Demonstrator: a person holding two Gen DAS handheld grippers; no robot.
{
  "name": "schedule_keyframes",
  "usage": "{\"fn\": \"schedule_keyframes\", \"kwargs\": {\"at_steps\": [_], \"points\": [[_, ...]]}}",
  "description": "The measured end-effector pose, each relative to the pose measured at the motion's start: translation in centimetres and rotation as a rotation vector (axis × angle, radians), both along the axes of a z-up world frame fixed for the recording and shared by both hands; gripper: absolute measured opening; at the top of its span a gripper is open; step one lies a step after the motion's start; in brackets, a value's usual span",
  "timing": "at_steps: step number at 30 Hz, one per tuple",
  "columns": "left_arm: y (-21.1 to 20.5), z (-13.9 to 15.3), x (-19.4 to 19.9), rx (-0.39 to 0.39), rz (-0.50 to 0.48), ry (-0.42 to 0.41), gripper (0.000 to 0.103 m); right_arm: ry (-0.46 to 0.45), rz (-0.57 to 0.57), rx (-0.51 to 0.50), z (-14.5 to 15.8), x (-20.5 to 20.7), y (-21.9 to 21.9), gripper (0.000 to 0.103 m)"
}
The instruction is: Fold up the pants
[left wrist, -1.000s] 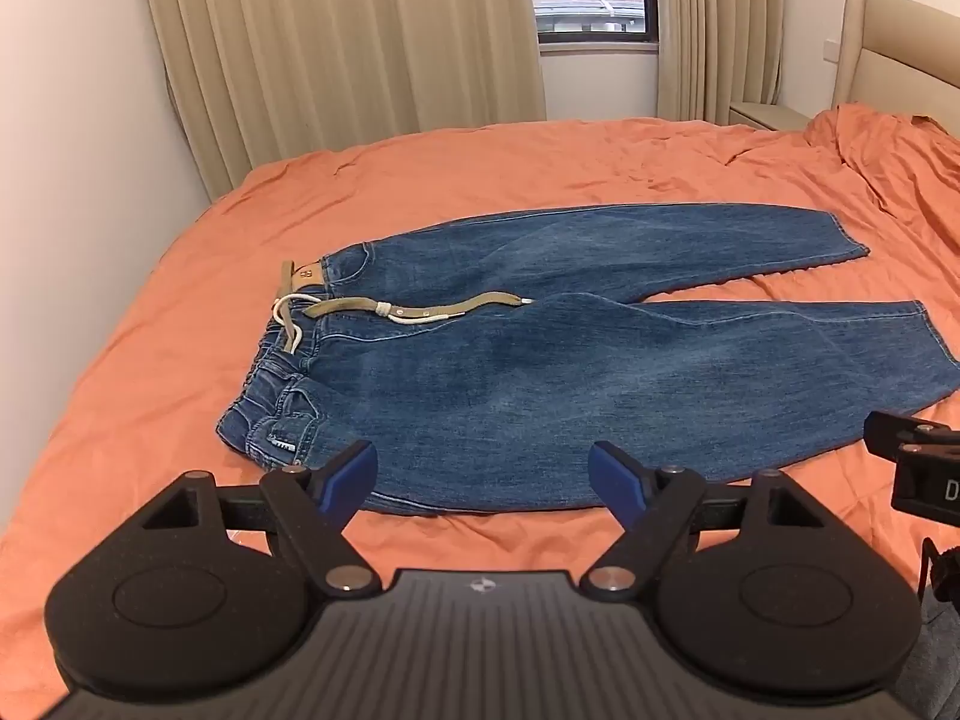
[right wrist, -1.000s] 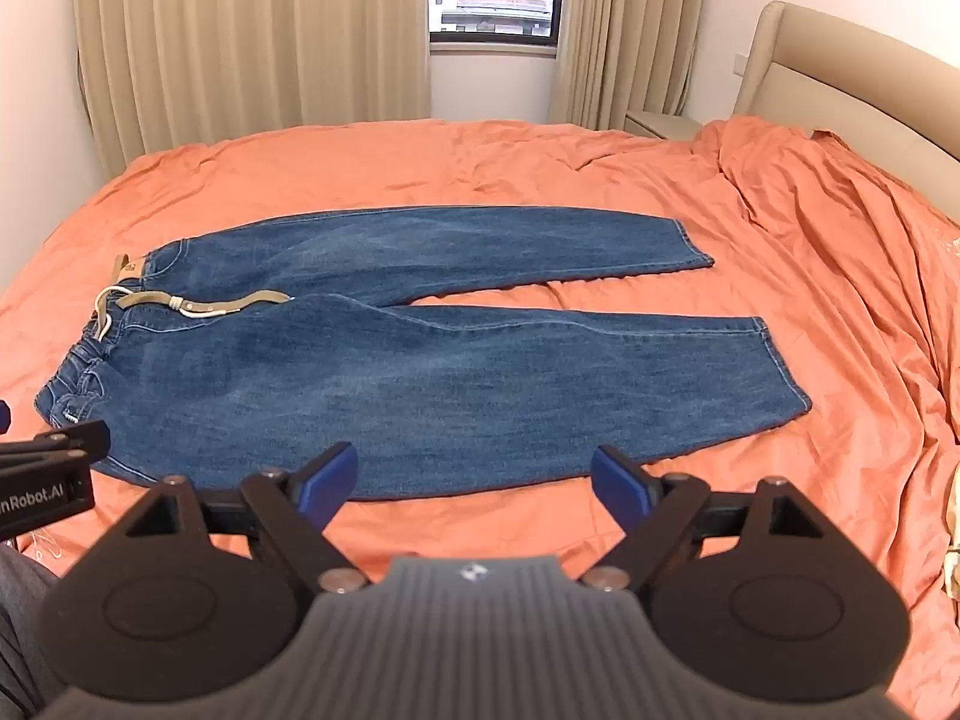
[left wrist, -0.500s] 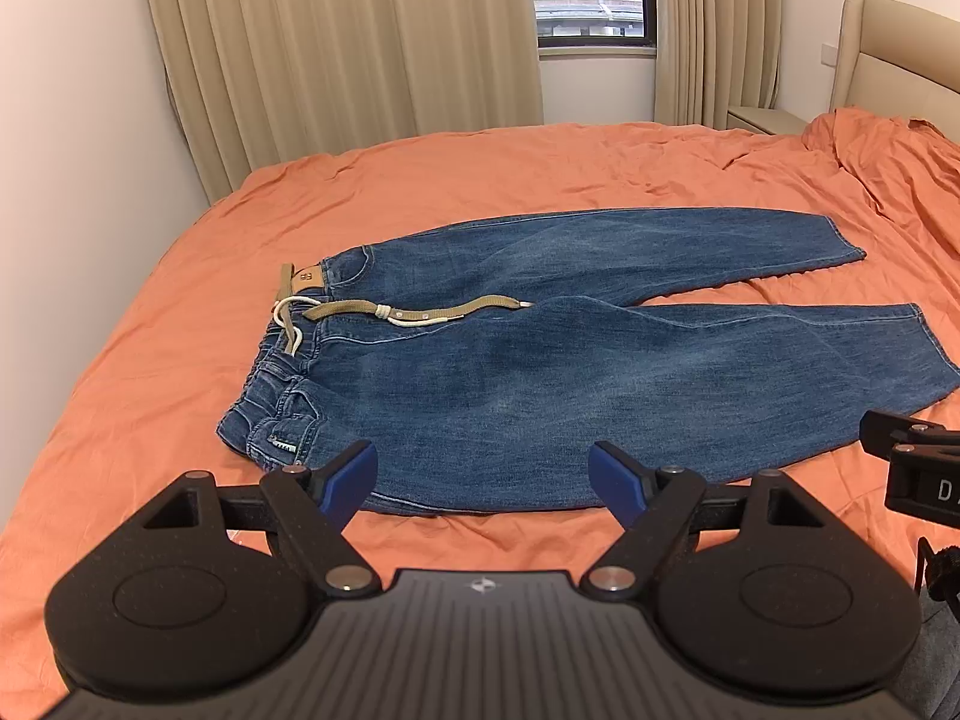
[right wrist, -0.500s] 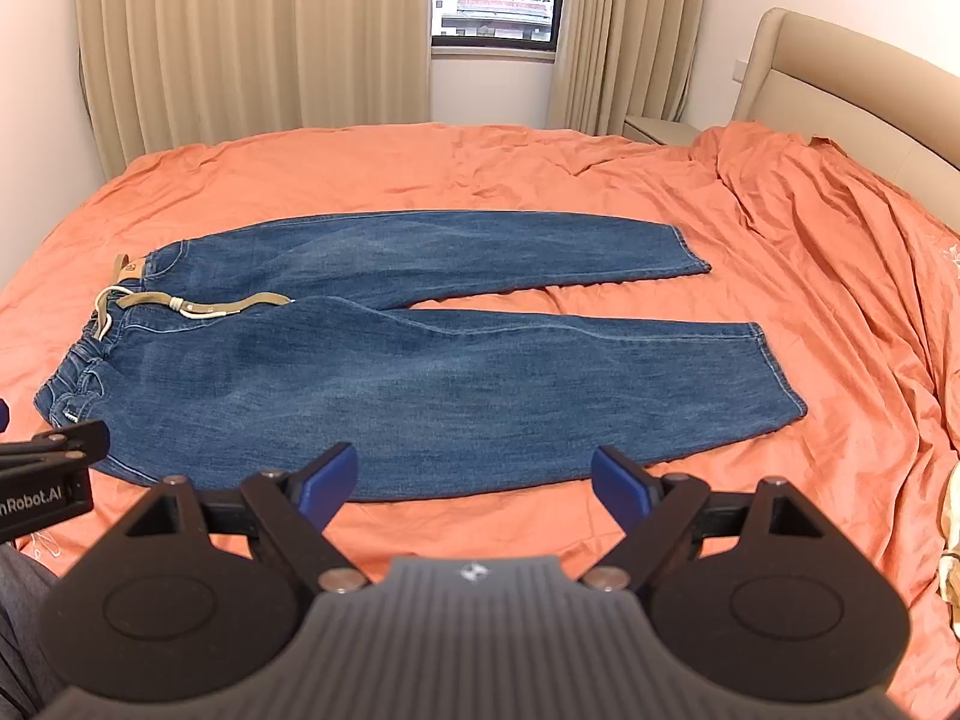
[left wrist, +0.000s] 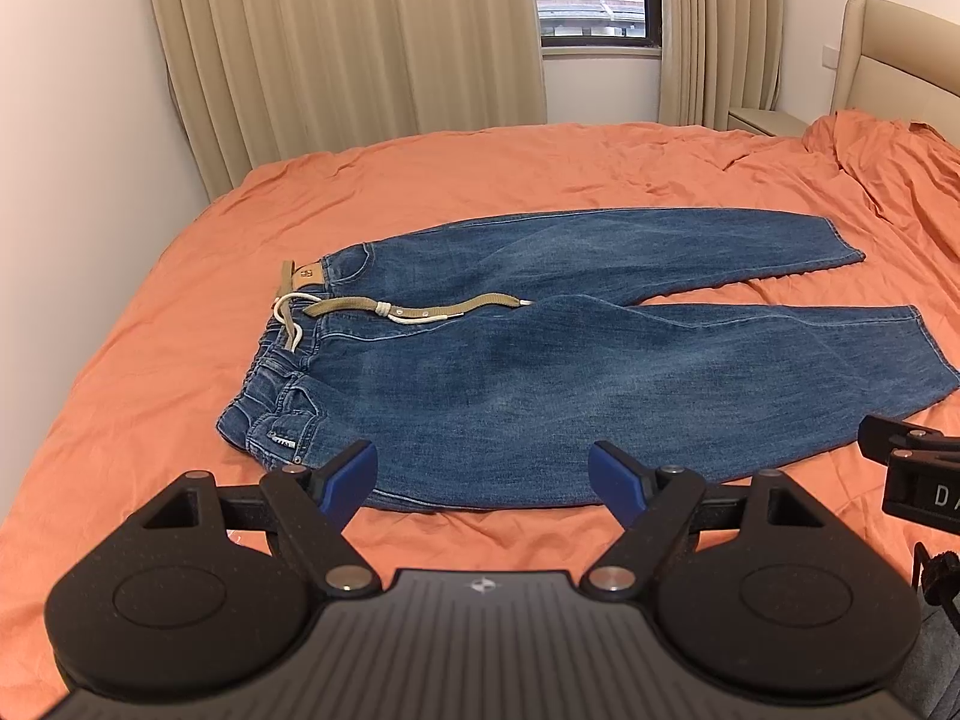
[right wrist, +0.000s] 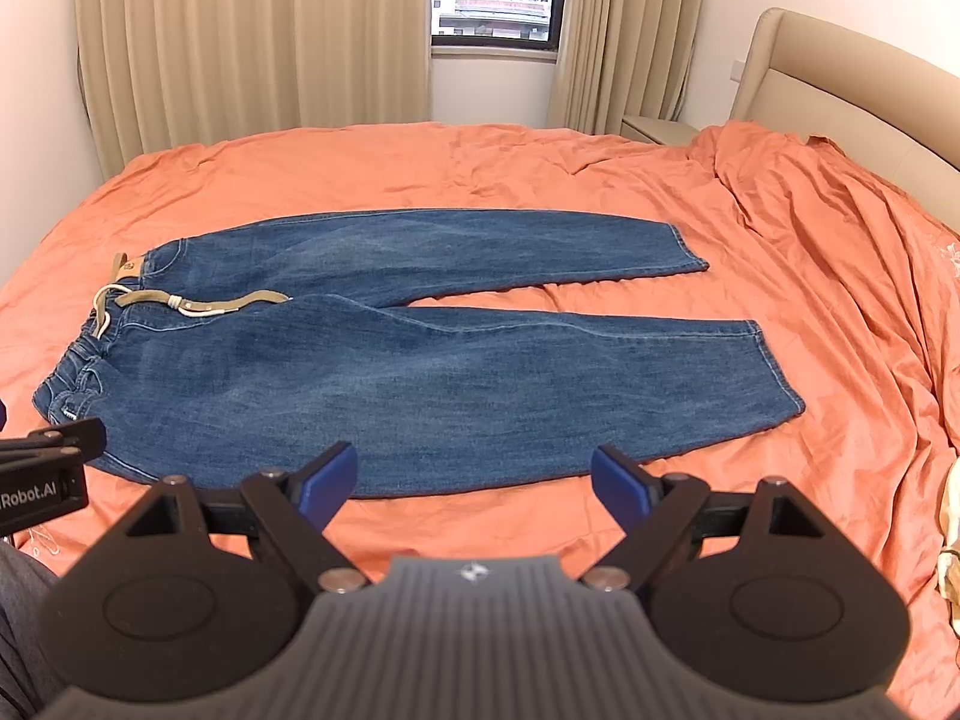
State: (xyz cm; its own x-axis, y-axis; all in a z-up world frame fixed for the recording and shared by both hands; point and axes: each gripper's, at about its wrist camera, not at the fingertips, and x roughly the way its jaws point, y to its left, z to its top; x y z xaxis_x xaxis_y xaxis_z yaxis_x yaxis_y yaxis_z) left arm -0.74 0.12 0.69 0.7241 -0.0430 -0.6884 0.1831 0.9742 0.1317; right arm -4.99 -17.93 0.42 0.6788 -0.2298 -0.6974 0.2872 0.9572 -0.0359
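Orange bedsheet (left wrist: pixel 480 168) has jeans (left wrist: pixel 540 360) flat ahead of both tools; left gripper (left wrist: pixel 483 474) and right gripper (right wrist: pixel 474 474) gape wide, holding nothing.

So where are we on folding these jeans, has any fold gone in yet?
Done: only the layout. The jeans lie flat and unfolded on the orange bedsheet, legs spread apart, waistband to the left, belt loose across the top.
In hand: nothing. The left gripper and right gripper are both open, short of the jeans' near edge.
Left: every fold, probably one leg over the other first.
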Motion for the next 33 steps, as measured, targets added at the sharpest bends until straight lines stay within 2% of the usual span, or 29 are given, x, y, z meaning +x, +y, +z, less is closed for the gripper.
{"fn": "schedule_keyframes", "kwargs": {"at_steps": [33], "points": [[0.38, -0.03, -0.21, -0.01, 0.003, 0.003, 0.094, 0.013, -0.002, 0.002, -0.35, 0.32, 0.15, 0.082]]}}
